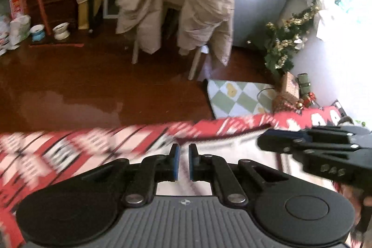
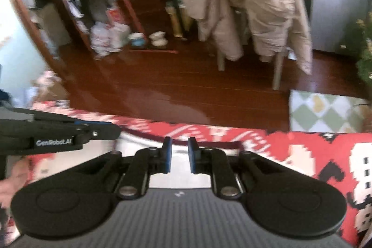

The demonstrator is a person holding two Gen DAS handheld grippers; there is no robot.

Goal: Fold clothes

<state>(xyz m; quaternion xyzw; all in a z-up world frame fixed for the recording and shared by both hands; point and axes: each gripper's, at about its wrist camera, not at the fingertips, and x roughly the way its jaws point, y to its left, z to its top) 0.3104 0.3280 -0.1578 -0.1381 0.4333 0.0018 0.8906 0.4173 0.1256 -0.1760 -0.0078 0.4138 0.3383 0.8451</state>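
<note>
Two grippers hover side by side over a pale garment [image 1: 232,143] that lies on a red-and-white patterned cover [image 1: 69,145]. Left gripper [image 1: 183,162]: jaws narrowly apart, nothing visibly between the pads. Right gripper [image 2: 180,155]: jaws slightly wider apart, likewise empty; in the left view it sits at 3 o'clock. The garment's dark-trimmed far edge [image 2: 204,143] runs toward 12 o'clock just past the right fingertips. Judged step: taking hold of that edge. Both grippers should pinch a single layer at matching points, so the fold lands square. Motion blur hides finer cloth detail.
</note>
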